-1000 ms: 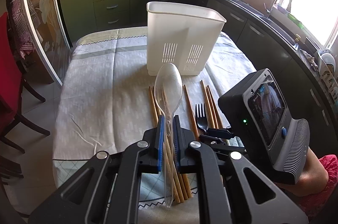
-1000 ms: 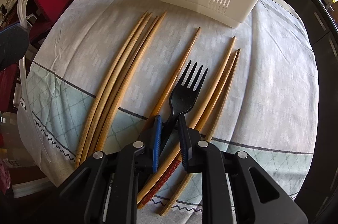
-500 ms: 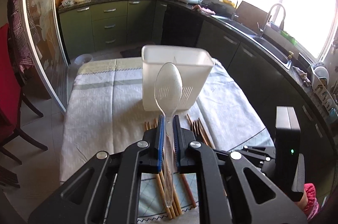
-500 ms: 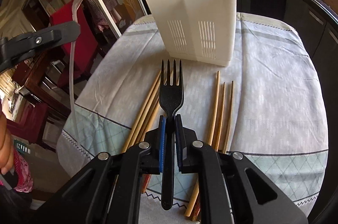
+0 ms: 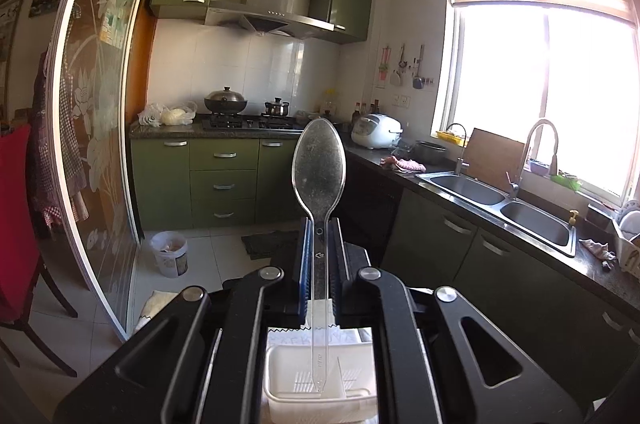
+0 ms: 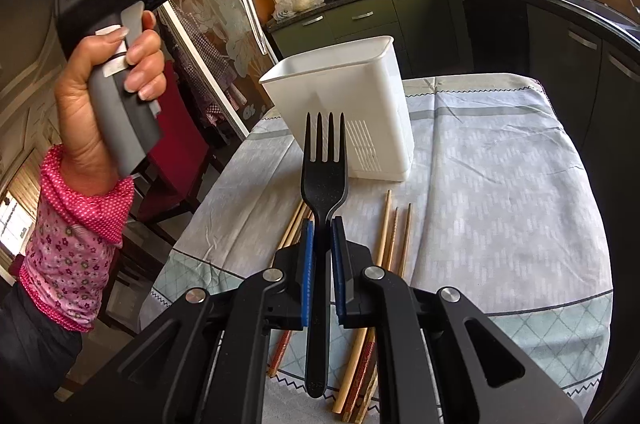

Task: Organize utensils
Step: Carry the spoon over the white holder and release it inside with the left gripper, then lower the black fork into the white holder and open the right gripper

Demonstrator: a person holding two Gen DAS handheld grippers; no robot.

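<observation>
Left claw (image 5: pixel 320 260) clamped on clear plastic spoon (image 5: pixel 319 165), handle over tall white slotted plastic bin (image 6: pixel 344 103); right claw (image 6: pixel 320 256) gripping black plastic fork (image 6: pixel 323 167) above desk (image 6: pixel 500 183); carry step, apparently; next, lowering each into bin.

Strong daylight pours through the window (image 5: pixel 548 95), blowing it out to white glare and casting soft shadows across the tablecloth (image 6: pixel 500 183), while both sharp fisheye views bend and darken at their edges.
</observation>
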